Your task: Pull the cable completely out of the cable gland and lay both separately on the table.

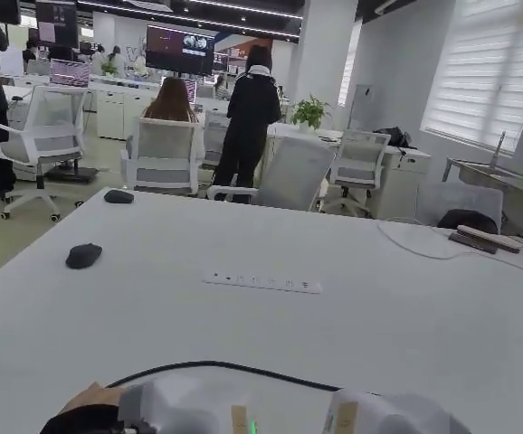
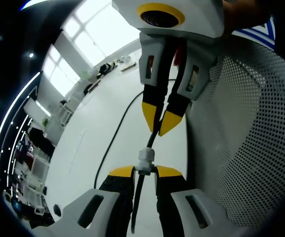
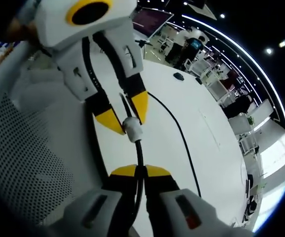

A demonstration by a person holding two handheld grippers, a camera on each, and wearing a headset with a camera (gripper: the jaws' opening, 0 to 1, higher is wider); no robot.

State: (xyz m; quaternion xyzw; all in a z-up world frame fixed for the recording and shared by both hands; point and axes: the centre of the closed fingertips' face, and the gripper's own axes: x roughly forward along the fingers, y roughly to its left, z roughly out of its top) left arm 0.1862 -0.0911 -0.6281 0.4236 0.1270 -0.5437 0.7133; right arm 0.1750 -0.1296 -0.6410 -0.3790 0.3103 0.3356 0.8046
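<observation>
While the left gripper (image 2: 145, 172) has its jaws clamped on the gland (image 2: 146, 158), the right gripper (image 3: 140, 171) has its jaws tight on the cable (image 3: 139, 148) just beside it, over the table (image 1: 379, 307).

Left gripper (image 2: 145, 171) and right gripper (image 2: 160, 129) meet nose to nose, the right pointing in from 12 o'clock. Left jaws pinch the cable gland (image 2: 146, 158), right jaws clamp the cable (image 3: 139, 148).
</observation>
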